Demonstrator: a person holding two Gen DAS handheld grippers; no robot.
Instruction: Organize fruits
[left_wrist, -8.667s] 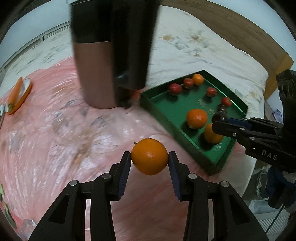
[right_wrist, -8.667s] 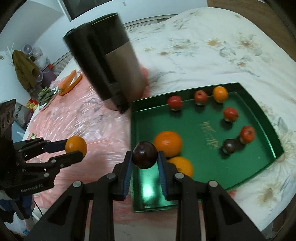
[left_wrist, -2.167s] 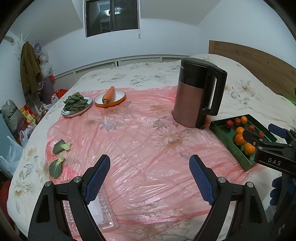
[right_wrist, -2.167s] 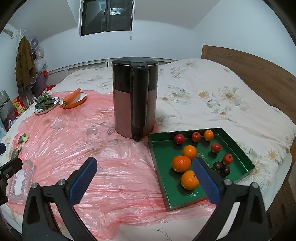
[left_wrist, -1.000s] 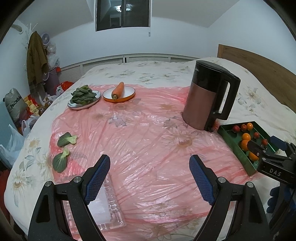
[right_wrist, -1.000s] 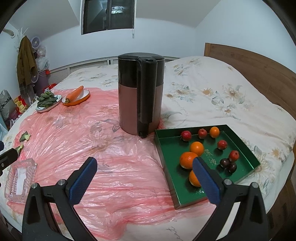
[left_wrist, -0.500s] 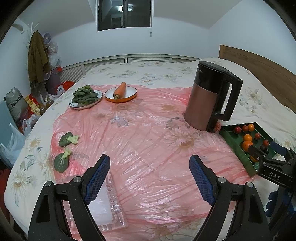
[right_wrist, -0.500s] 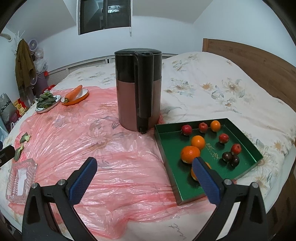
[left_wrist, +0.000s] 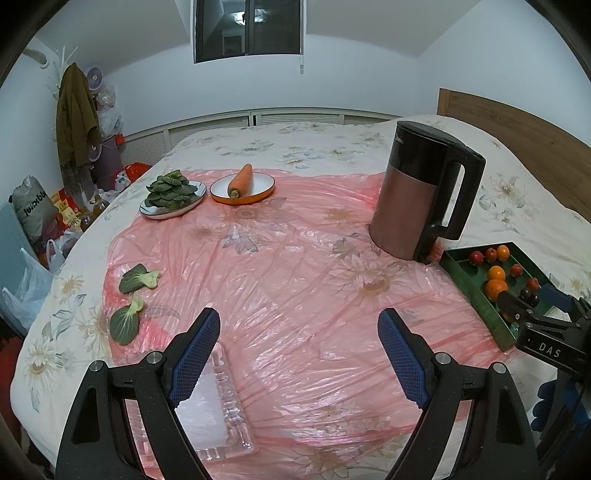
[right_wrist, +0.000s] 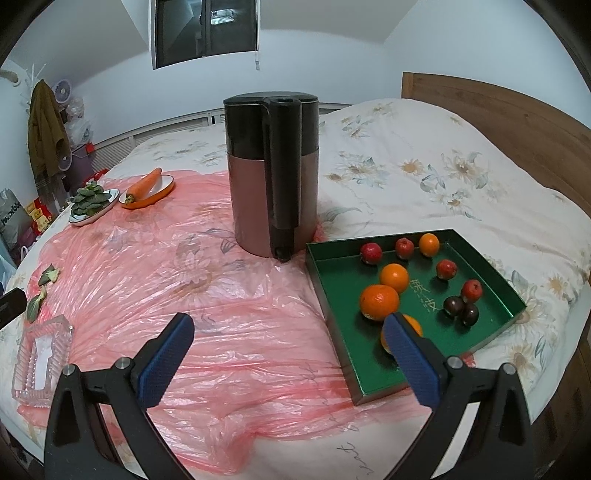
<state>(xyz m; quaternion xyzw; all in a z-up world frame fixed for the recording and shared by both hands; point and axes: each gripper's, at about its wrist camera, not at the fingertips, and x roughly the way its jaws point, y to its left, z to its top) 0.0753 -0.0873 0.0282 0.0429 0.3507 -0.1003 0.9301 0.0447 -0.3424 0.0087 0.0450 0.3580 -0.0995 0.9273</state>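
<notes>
Lying in the green tray (right_wrist: 480, 258): four oranges (right_wrist: 379, 302), four red fruits (right_wrist: 371, 253), two dark plums (right_wrist: 453, 306), at three o'clock of the kettle (right_wrist: 273, 177). Hovering wide open and empty: left gripper (left_wrist: 298, 354), right gripper (right_wrist: 288, 354).

green tray (right_wrist: 498, 280), pink sheet (right_wrist: 207, 295), copper-black kettle (right_wrist: 271, 173).

Crinkled glossy plastic sheet (right_wrist: 229, 332) (pink), wooden headboard (right_wrist: 498, 122), clear glass dish (right_wrist: 40, 354)
</notes>
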